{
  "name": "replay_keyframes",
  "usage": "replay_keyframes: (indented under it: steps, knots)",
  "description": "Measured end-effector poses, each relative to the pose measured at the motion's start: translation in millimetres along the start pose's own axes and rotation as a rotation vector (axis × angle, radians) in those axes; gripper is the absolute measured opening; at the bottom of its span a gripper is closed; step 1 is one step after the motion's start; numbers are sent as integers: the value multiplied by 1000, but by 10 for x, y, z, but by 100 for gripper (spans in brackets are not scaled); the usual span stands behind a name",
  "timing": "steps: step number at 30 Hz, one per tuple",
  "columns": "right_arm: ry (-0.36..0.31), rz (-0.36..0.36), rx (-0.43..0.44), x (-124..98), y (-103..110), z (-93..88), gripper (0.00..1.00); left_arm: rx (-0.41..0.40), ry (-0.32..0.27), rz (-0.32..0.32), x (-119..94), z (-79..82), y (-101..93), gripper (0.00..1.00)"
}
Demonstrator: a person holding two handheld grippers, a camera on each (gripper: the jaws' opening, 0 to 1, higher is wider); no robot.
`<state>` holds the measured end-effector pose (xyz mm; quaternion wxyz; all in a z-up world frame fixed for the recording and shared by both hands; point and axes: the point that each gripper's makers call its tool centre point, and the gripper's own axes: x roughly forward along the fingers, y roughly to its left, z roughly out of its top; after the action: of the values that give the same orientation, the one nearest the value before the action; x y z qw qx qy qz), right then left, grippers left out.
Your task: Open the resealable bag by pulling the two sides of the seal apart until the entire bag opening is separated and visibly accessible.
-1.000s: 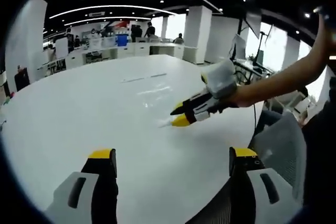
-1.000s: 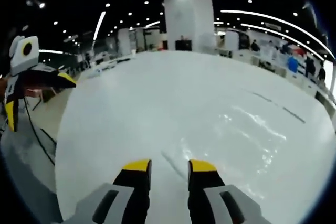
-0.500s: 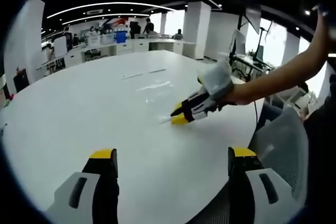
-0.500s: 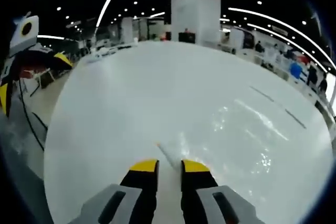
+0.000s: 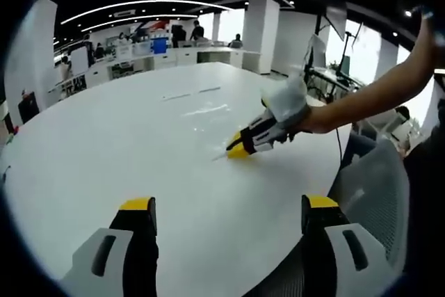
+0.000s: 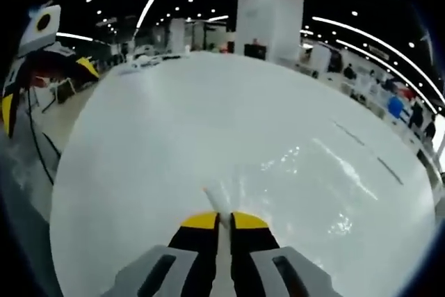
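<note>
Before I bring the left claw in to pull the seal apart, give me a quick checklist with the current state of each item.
1. Right claw pinching an edge of the clear bag: ok, jaws nearly closed on it.
2. Left claw open and free: ok, jaws wide apart, holding nothing.
3. Left claw at the bag: not ok, well short of it.
4. Bag lying flat on the white table: ok.
5. Which edge is the seal: cannot tell, the plastic is too transparent.

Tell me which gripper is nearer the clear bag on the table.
Right. The right gripper has its jaws nearly closed on the edge of the clear bag, though a firm pinch can't be confirmed. The left gripper hangs open, well back from the bag, near the table edge.
</note>
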<state>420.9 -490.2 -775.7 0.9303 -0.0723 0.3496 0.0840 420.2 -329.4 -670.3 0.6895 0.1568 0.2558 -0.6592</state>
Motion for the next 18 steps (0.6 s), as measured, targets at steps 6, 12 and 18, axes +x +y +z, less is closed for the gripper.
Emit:
replay_keyframes:
  steps: [6,12,18]
  knots:
    - [2,25,-20,-74,41,18,0,-4,-7,5,-1,13,8,84]
    - [-9,39,-19,-122,69,56,0,3,1,-1,15,-6,-8,83]
    - [-20,53,-17,-188,144,89,0,21,18,-18,60,-57,-63,82]
